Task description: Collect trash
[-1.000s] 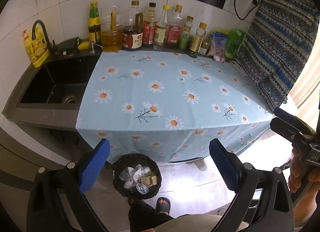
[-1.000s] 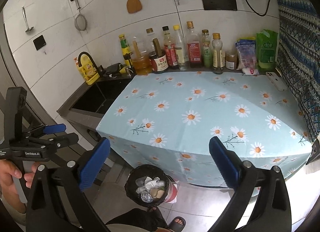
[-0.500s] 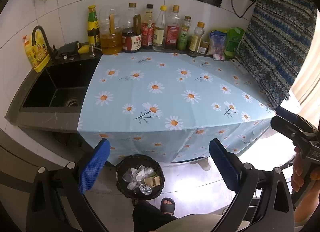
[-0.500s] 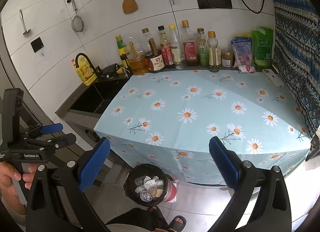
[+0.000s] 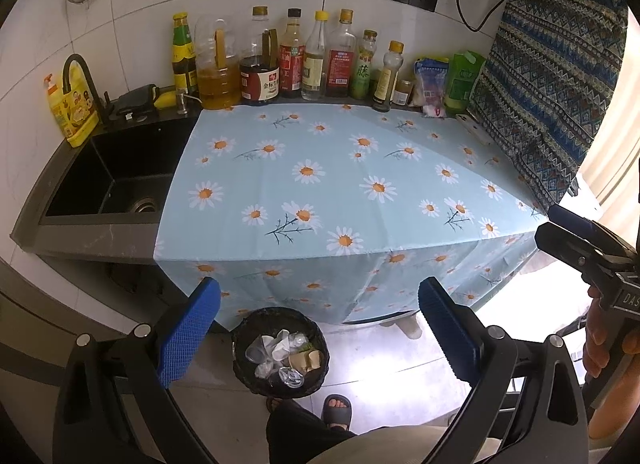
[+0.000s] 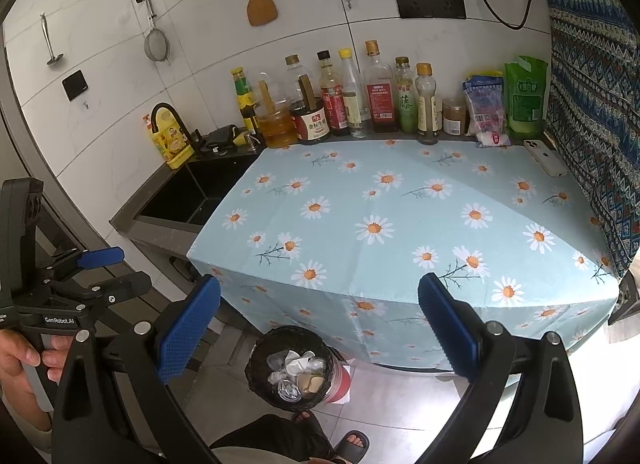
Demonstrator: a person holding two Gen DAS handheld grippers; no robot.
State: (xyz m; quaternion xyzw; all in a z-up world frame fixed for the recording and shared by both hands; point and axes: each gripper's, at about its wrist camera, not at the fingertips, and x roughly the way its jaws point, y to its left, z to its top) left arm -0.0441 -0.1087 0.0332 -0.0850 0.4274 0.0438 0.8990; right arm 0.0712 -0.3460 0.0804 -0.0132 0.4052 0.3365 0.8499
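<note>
Both wrist views have drawn back and slightly up over the last second: more of the counter's front drop shows, and the bin sits a touch higher in frame. Gripper openings unchanged.

Nearest: left gripper (image 5: pixel 319 328), blue-padded black fingers spread wide, nothing between them, touching nothing. Right gripper (image 6: pixel 319 328) the same — wide apart, empty. Each tool appears at the edge of the other's view, held by a bare hand (image 5: pixel 608 344).

Below, on the grey tiled floor: round black mesh trash bin (image 5: pixel 281 352), standing just in front of the counter's draped edge. It holds crumpled clear plastic cups and wrappers (image 5: pixel 272 348) and brown paper scraps. A sandalled foot (image 5: pixel 338 410) is just beside the bin.

Middle: light-blue daisy-print tablecloth (image 5: pixel 340 192) covering the counter, surface bare of trash. White phone (image 6: pixel 546 158) at its far right edge.

Left: black sink (image 5: pixel 116 180) with curved black tap.

Far: row of sauce and oil bottles (image 5: pixel 296 60) along the white tiled wall.
</note>
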